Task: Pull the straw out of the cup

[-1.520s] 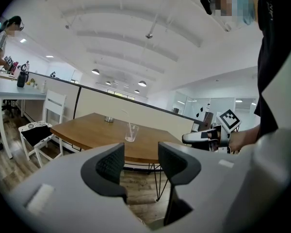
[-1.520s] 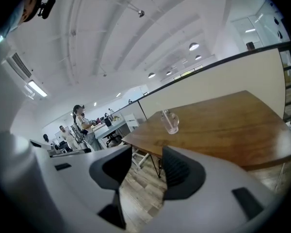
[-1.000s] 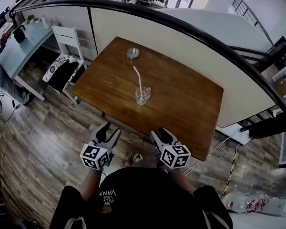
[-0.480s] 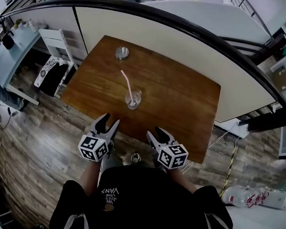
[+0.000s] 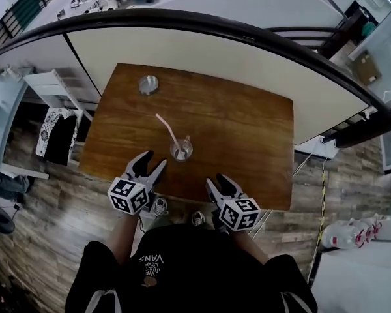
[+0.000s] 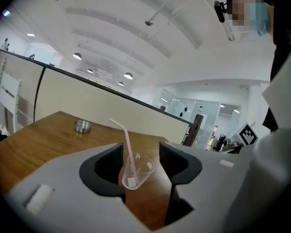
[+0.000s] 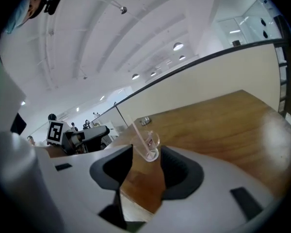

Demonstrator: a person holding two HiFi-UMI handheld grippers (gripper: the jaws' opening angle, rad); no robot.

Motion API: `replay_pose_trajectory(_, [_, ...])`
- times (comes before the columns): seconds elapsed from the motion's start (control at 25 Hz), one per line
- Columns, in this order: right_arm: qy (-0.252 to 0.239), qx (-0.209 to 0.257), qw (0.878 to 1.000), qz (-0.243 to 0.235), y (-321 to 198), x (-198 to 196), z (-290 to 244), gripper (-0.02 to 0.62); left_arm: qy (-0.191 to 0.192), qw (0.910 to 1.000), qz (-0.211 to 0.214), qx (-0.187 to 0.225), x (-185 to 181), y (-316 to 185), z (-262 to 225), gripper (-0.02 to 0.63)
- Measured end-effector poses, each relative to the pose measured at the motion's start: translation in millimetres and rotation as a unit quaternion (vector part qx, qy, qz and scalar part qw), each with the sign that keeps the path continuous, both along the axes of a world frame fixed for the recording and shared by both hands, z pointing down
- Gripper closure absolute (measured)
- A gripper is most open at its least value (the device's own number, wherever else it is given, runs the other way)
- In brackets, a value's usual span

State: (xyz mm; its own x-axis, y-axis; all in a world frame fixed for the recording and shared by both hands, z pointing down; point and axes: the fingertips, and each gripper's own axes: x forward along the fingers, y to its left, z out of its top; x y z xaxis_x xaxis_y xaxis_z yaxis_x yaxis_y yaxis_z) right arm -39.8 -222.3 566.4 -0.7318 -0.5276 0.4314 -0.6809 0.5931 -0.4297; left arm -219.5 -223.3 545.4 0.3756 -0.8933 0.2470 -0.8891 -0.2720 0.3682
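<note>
A clear plastic cup [image 5: 181,151] stands on the brown wooden table [image 5: 247,135], near its front edge. A pink bendy straw [image 5: 167,129] leans out of it to the left. My left gripper [image 5: 150,163] hovers over the table's front edge, just left of the cup and short of it. Its jaws have just been opening, and nothing is between them. In the left gripper view the cup [image 6: 136,172] and straw [image 6: 126,144] show through the gap, beyond the tips. My right gripper [image 5: 219,182] is open and empty at the front edge, right of the cup [image 7: 150,147].
A round metal dish [image 5: 148,84] sits at the table's far left. A white chair [image 5: 51,89] stands left of the table, and a curved white partition with a black rail [image 5: 202,23] runs behind it. The person's shoes [image 5: 158,206] are on the plank floor below.
Both grippers have come forward from over the floor to the table's front edge, the left one further. The cup now lies close ahead of them.
</note>
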Motion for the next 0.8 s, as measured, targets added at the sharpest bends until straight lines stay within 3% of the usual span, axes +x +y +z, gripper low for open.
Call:
replay_pose_trajectory(0.36, [0.002, 0.000, 0.996, 0.084, -7, -18, 3, 0.431, 0.004, 0.9953, 0.096, -0.011, -8, -49, 14, 0.382])
replay_pose_trajectory(0.8, [0.003, 0.002, 0.985, 0.175, -5, -7, 4, 0.431, 0.015, 0.9830, 0.180, -0.033, 15, -85, 33, 0.376])
